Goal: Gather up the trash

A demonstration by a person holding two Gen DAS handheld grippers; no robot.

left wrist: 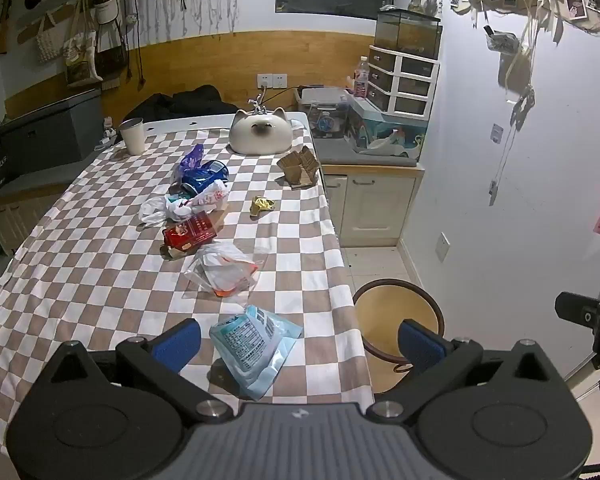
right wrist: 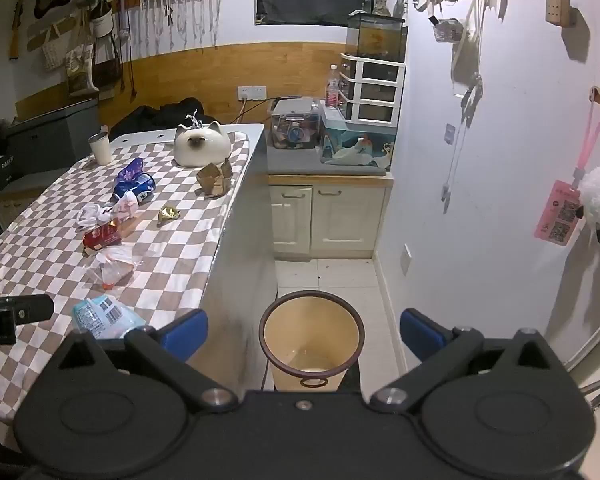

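While both tools hover at the near end of the checkered table (left wrist: 80, 264), nothing is gripped: the left gripper (left wrist: 298, 346) has its jaws spread wide over the light-blue packet (left wrist: 252, 344), which lies flat at the table's near edge, between the blue fingertips (left wrist: 178, 344) but untouched. Over on the right, the right gripper (right wrist: 303, 338) is spread just as wide, empty, hanging above the yellow bin (right wrist: 312, 332) that stands on the floor just beside the table's near corner. Farther up the table from the packet lie a clear plastic bag (left wrist: 222, 270), then a red carton (left wrist: 190, 232), a white crumpled bag (left wrist: 180, 204), a blue can (left wrist: 204, 176) and a purple wrapper (left wrist: 192, 158). A gold wrapper (left wrist: 262, 205) sits apart toward the table's bin-side edge, a brown cardboard piece (left wrist: 300, 166) beyond it. At the table's far end: a cat-shaped ceramic (left wrist: 260, 132) and a white cup (left wrist: 133, 135).
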